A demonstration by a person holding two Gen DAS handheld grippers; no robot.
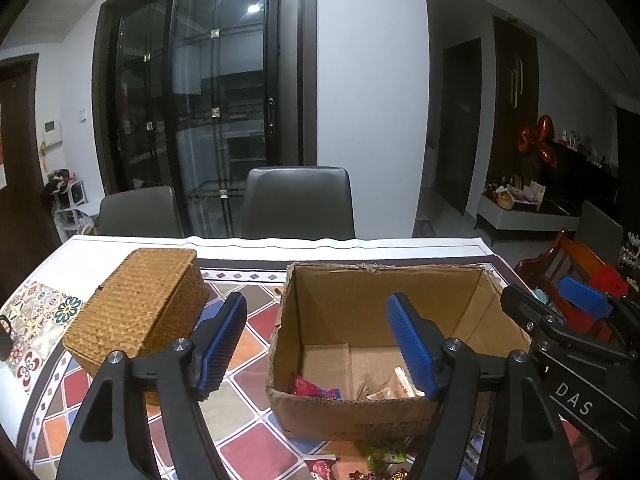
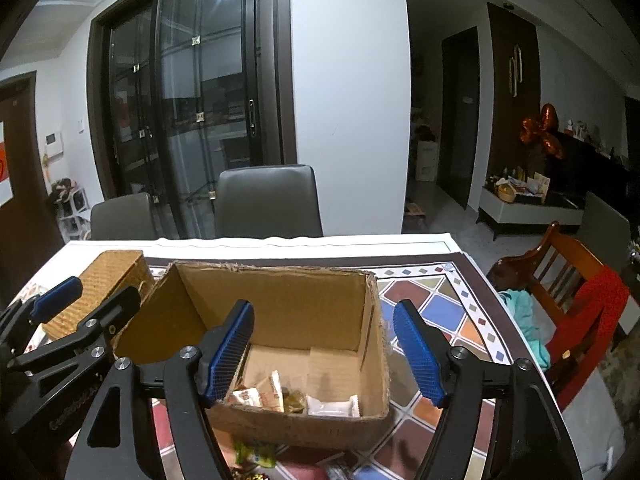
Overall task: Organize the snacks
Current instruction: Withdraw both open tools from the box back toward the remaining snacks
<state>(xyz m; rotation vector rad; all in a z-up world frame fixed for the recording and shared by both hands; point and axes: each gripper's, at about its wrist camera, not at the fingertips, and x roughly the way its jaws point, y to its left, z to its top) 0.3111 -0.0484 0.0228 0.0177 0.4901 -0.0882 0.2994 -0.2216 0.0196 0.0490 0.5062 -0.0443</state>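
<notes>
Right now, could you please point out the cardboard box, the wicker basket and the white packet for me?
cardboard box [image 1: 380,300]: left wrist view, inner face of the far wall.
wicker basket [image 1: 140,304]: left wrist view, woven top.
white packet [image 2: 334,406]: right wrist view, middle of the wrapper, inside the box.

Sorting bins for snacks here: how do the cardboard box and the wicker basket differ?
The cardboard box is open-topped with snack packets inside; the wicker basket is closed over, its contents hidden. The box is smooth brown card, the basket woven. Both sit side by side on the patterned tablecloth.

Black tongs [image 1: 316,344], ribbed blue pads [image 1: 412,348]
</notes>
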